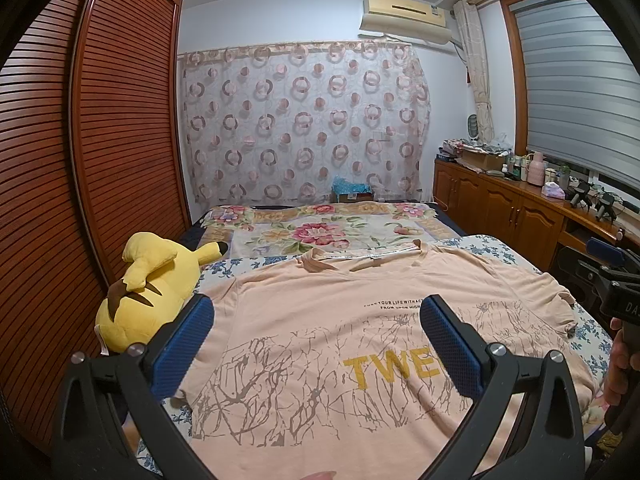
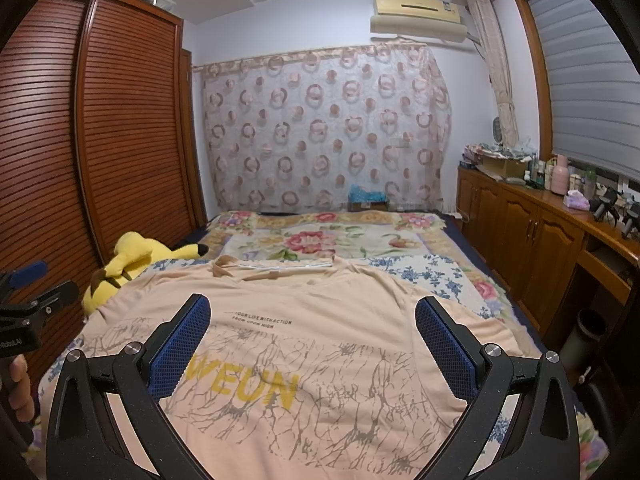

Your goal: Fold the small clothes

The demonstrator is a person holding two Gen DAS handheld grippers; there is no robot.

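Observation:
A peach T-shirt (image 1: 320,320) (image 2: 304,320) lies spread flat on the bed, front up, collar toward the far end, with yellow letters and a brown branch print. My left gripper (image 1: 316,312) hovers above its left half, open, blue pads wide apart, holding nothing. Over the shirt's right half my right gripper (image 2: 312,312) is also open and holds nothing. The right gripper's body and the hand holding it show at the right edge of the left wrist view (image 1: 616,292). The left one shows at the left edge of the right wrist view (image 2: 32,304).
A yellow plush toy (image 1: 152,284) (image 2: 124,268) lies on the bed left of the shirt, by the slatted wardrobe (image 1: 80,160). A floral blanket (image 1: 320,228) covers the bed's far half. A wooden cabinet (image 1: 500,208) with clutter runs along the right wall.

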